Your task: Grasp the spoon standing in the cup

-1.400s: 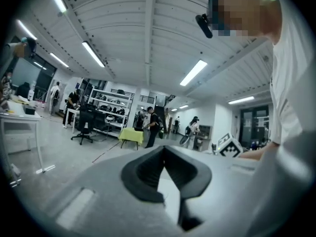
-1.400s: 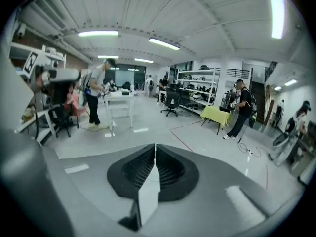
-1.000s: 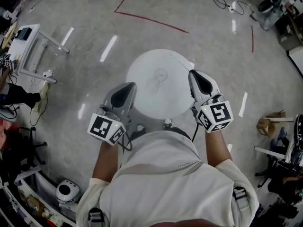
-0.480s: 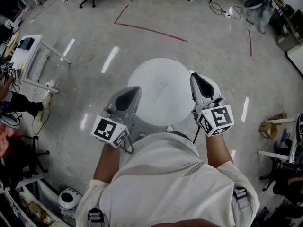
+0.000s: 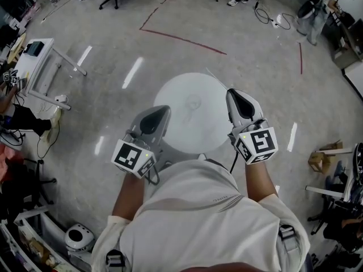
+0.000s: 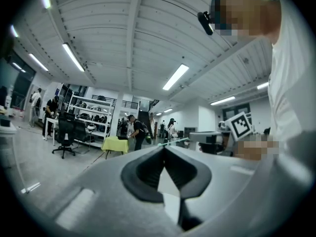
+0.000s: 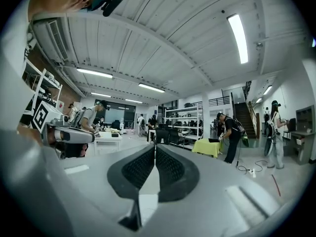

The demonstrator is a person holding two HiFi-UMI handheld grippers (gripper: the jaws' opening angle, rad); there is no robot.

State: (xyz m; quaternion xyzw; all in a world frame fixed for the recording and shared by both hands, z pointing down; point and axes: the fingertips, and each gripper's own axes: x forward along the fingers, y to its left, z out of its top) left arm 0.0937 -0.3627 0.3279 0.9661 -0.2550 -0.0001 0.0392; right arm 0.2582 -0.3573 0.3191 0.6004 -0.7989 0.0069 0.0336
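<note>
A small clear cup [image 5: 193, 102] shows only as a faint outline near the middle of the round white table [image 5: 176, 129]. A thin pale stick [image 5: 214, 77] slants over the table's far right rim; I cannot tell whether it is the spoon. A thin greenish rod [image 6: 173, 141] shows just past the left jaw tips. My left gripper [image 5: 161, 110] hangs over the table's left edge, jaws together and holding nothing. My right gripper [image 5: 232, 93] is over the right edge, also shut and holding nothing. Both point upward toward the ceiling in the gripper views [image 6: 164, 149] [image 7: 155, 149].
The table stands on a glossy grey floor with red tape lines [image 5: 181, 35]. A white cart [image 5: 39, 67] is at the left, boxes and clutter [image 5: 326, 152] at the right. People, shelves and a yellow-draped table [image 7: 206, 146] are far off.
The head camera has shifted, so the table sits a little higher and smaller in view. Both grippers hold nearly the same places at the table's sides, jaws still together.
</note>
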